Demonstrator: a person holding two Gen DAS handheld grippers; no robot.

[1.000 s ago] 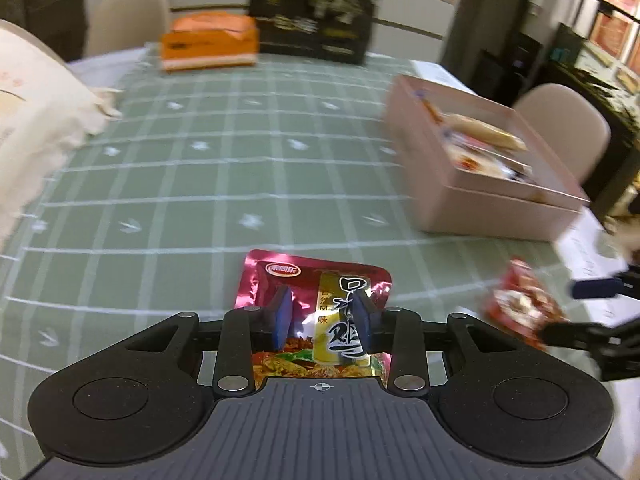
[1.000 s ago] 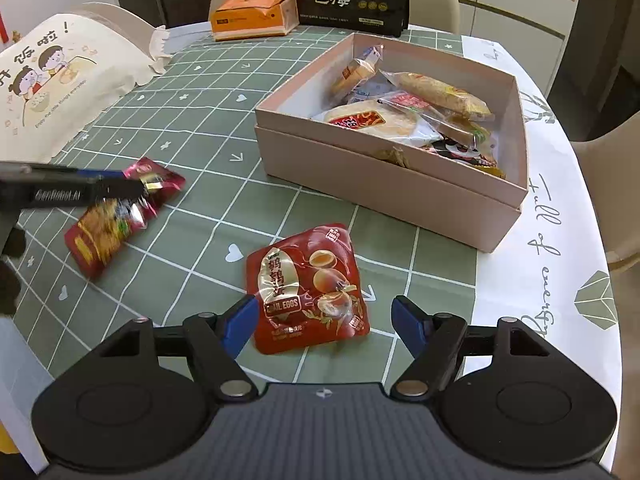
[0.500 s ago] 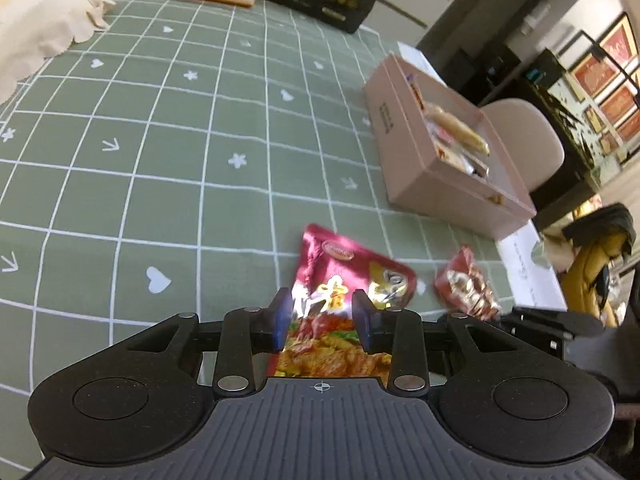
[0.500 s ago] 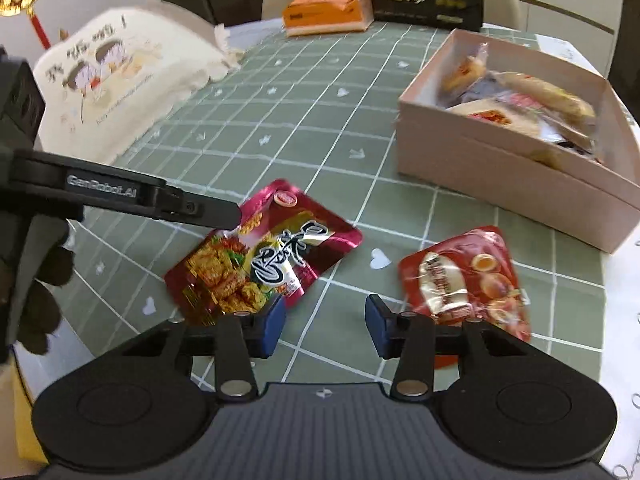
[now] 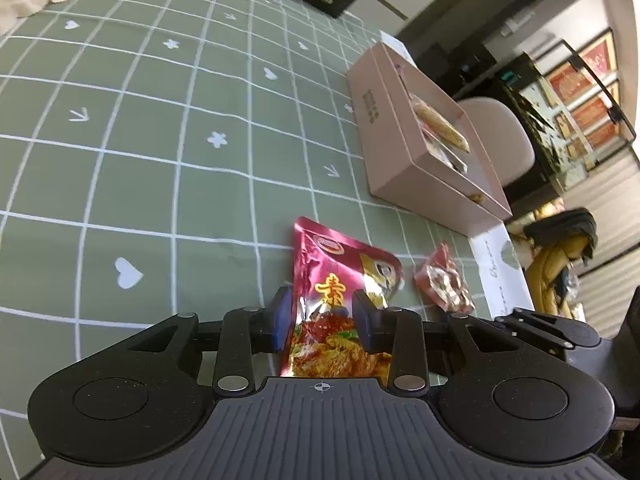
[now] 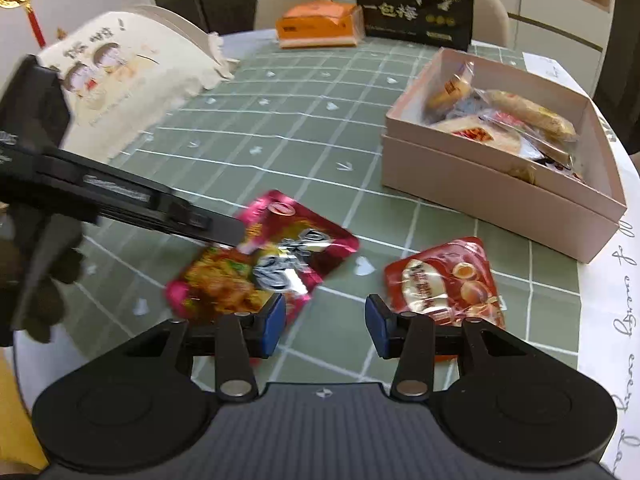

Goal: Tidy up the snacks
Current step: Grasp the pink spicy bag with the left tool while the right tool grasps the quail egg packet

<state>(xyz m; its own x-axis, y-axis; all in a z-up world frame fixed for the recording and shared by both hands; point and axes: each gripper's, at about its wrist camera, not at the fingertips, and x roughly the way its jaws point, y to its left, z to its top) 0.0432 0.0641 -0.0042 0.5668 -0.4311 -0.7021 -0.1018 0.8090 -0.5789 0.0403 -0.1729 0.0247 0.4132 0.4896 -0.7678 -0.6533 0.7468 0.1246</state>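
Magenta snack pouch (image 5: pixel 340 300) pinched in left gripper (image 5: pixel 322 316), off the green tablecloth (image 5: pixel 160 160); right gripper (image 6: pixel 326 326) jaws apart, empty; red egg pouch (image 6: pixel 444 280) just beside it.

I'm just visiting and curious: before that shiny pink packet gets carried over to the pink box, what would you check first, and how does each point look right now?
1. Left gripper clamped on the pink snack packet: ok, the pads press its sides.
2. Packet lifted off the tablecloth: cannot tell.
3. Right gripper free: ok, its jaws have just been closing and hold nothing.
4. Red egg packet out of the way: ok, it lies flat beside the right gripper.
5. Room in the pink box: cannot tell, snacks already crowd it.
6. Path to the box: ok, only bare cloth between.
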